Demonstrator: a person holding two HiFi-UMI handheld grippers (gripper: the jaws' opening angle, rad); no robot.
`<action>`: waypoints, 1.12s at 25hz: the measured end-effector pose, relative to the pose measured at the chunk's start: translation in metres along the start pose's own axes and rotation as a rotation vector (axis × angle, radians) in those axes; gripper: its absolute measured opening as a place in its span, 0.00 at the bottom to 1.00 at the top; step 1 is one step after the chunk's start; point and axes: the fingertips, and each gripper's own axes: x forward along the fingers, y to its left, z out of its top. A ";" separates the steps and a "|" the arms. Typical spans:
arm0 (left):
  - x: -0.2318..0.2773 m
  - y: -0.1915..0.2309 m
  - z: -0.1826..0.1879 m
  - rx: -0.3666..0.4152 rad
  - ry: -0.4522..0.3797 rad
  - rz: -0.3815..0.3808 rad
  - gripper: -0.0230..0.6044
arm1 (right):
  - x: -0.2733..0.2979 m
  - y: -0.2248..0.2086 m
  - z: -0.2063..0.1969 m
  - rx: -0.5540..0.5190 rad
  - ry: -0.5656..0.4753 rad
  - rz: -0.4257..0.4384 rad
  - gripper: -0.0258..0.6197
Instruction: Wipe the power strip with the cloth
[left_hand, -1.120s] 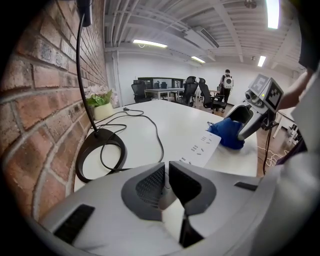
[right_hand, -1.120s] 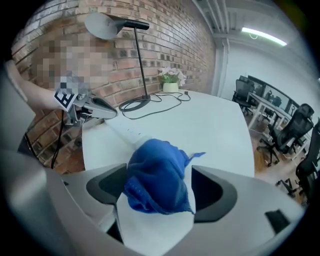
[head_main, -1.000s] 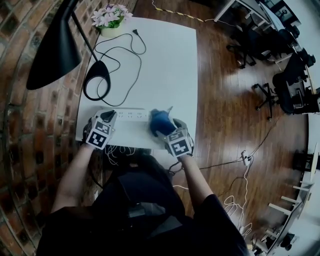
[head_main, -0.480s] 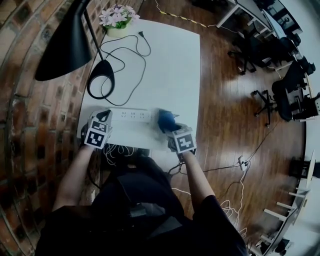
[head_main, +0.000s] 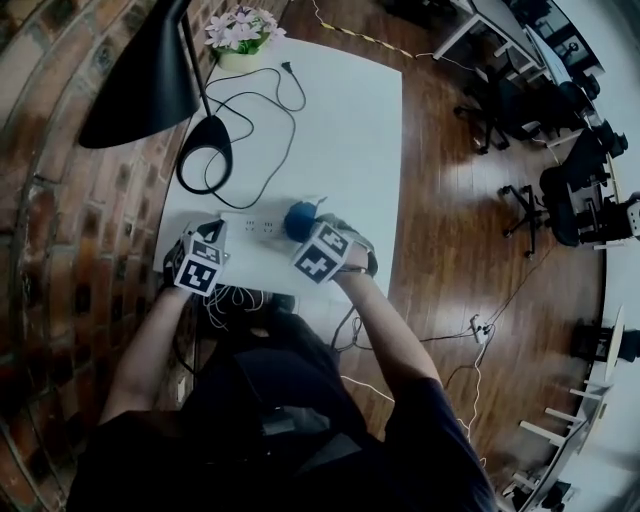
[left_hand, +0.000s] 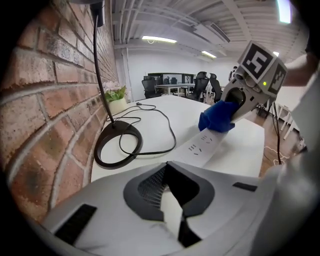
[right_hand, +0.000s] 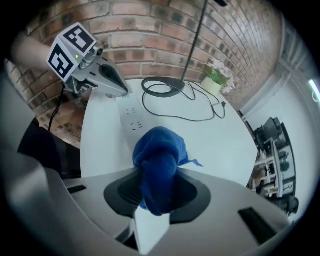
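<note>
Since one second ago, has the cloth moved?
Yes. The cloth moved left, from beside the right end of the strip onto it, away from the right edge of the table.

A brick wall (head_main: 60, 200) flanked the white table (head_main: 340, 120); office chairs (head_main: 572, 190) stood on the wooden floor (head_main: 450, 230).

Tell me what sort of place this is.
Probably an open-plan office: black wheeled office chairs on a wooden plank floor, white desks and long ceiling strip lights.
</note>
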 end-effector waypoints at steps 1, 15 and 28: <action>0.000 0.000 -0.001 0.011 0.003 0.000 0.05 | 0.003 0.003 0.003 -0.049 0.018 -0.006 0.20; -0.001 0.000 0.003 -0.060 -0.053 -0.033 0.05 | 0.017 0.017 0.039 -0.275 0.071 -0.085 0.18; -0.003 0.003 0.000 -0.103 -0.070 -0.040 0.05 | 0.021 0.034 0.081 0.055 -0.187 -0.057 0.16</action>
